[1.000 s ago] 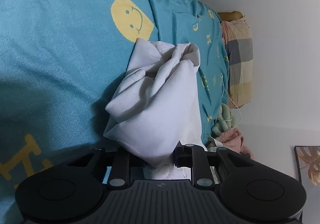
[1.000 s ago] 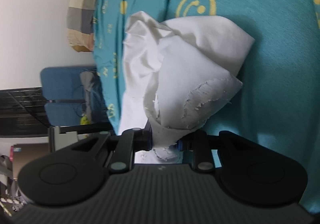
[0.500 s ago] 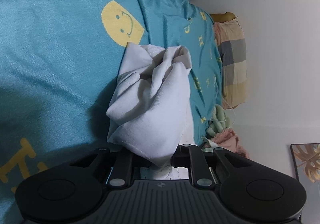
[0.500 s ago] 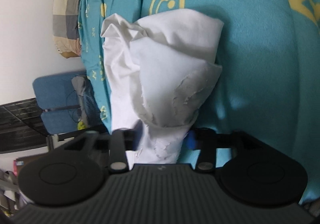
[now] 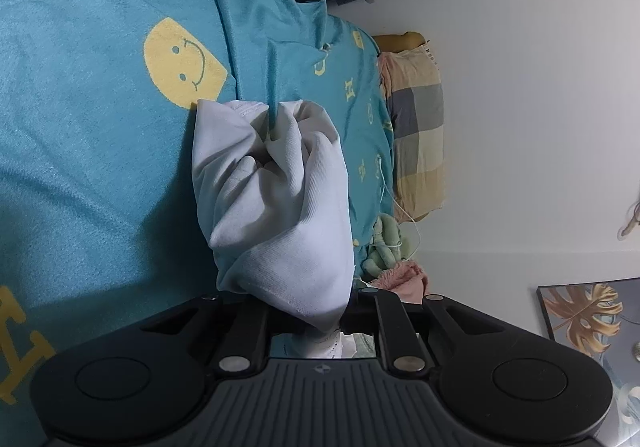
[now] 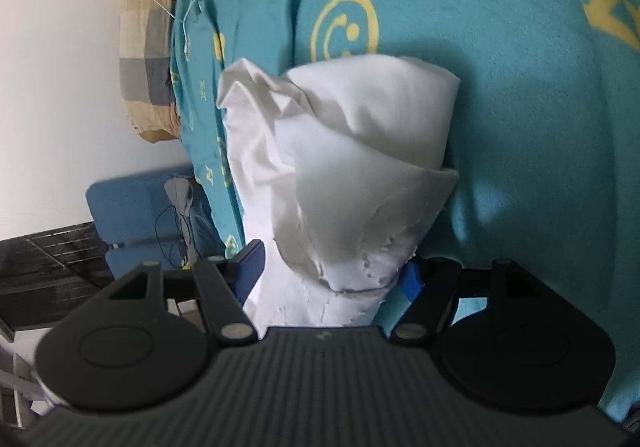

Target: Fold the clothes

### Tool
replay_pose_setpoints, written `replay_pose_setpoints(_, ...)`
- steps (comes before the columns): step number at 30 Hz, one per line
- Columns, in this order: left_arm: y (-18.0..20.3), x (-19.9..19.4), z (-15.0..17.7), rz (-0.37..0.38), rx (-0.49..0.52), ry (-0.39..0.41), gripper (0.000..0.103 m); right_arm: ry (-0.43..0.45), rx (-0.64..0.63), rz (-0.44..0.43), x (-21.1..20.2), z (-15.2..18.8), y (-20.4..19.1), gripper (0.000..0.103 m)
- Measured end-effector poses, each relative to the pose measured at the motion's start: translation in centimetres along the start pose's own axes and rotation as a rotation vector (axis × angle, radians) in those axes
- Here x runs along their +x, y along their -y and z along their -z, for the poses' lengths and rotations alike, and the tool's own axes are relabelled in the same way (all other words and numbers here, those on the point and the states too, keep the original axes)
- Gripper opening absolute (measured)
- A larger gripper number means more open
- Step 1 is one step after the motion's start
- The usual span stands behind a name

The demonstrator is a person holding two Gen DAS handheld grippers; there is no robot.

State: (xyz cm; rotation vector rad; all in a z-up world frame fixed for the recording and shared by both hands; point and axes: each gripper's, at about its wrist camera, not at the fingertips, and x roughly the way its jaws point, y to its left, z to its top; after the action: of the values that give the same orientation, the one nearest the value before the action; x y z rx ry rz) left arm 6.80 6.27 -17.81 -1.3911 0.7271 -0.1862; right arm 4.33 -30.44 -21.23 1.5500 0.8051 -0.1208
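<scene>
Claws first: the left claw (image 5: 308, 321) is clamped on a bunched white garment (image 5: 276, 199), while the right claw (image 6: 332, 279) has just been opening, cloth loose between its blue pads. Beyond lies the teal smiley-print bed cover (image 5: 88, 151).

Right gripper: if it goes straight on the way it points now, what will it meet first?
The white garment. It already lies bunched between the open right gripper, whose jaws have just been opening. Beyond it lies the teal bedspread; how far is unclear.
</scene>
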Motion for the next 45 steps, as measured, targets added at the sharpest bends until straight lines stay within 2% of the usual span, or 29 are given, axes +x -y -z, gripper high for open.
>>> replay_pose_setpoints(2, -0.2, -0.2, 0.0, -0.004, -0.003, -0.001, 0.014, 0.012, -0.026, 0.016, 0.1, 0.1, -0.1, 0.053)
replay_pose_setpoints(4, -0.3, -0.1, 0.0, -0.011, -0.004, -0.001, 0.014, 0.022, -0.045, 0.027, 0.1, 0.1, -0.1, 0.036)
replay_pose_setpoints(7, -0.1, -0.3, 0.4, -0.030, 0.025, 0.001, 0.014, 0.041, -0.088, 0.022, -0.4, -0.1, -0.3, 0.027)
replay_pose_setpoints(10, 0.1, -1.0, 0.8, -0.056, 0.025, -0.006, 0.014, 0.053, -0.136, 0.010, -0.9, 0.0, -1.0, 0.023)
replay_pose_setpoints(14, 2.1, -2.2, 1.4, -0.032, 0.073, -0.029, 0.014, 0.062, -0.197, -0.032, -3.1, 0.0, -2.5, 0.021)
replay_pose_setpoints(16, 4.2, -2.2, 1.9, -0.048, 0.131, -0.047, 0.014, 0.073, -0.232, -0.028, -4.4, 0.0, -3.5, 0.021)
replay_pose_setpoints(22, 11.2, -0.4, 3.8, -0.058, 0.183, -0.119, 0.014, 0.097, -0.261, -0.070, -8.3, -2.8, -8.0, 0.020)
replay_pose_setpoints(26, 19.2, 4.2, 7.1, 0.006, 0.244, -0.165, 0.014, 0.155, -0.335, -0.108, -12.3, -6.9, -13.6, 0.020)
replay_pose_setpoints(31, 30.8, 12.4, 12.1, 0.125, 0.304, -0.263, 0.014, 0.291, -0.427, -0.193, -19.0, -14.6, -21.9, 0.020)
replay_pose_setpoints(34, 37.5, 17.6, 16.6, 0.205, 0.357, -0.327, 0.014, 0.400, -0.491, -0.233, -23.8, -19.2, -26.1, 0.020)
replay_pose_setpoints(37, 41.8, 22.0, 21.6, 0.261, 0.420, -0.380, 0.015, 0.520, -0.565, -0.235, -28.0, -22.3, -28.0, 0.021)
replay_pose_setpoints(40, 42.5, 25.3, 26.5, 0.277, 0.538, -0.411, 0.018, 0.617, -0.626, -0.192, -30.6, -24.4, -27.4, 0.021)
replay_pose_setpoints(42, 40.4, 27.8, 29.2, 0.219, 0.639, -0.450, 0.019, 0.634, -0.633, -0.126, -30.9, -25.5, -25.1, 0.021)
replay_pose_setpoints(45, 34.3, 30.7, 31.3, 0.086, 0.735, -0.535, 0.019, 0.561, -0.580, 0.036, -29.2, -26.9, -19.5, 0.021)
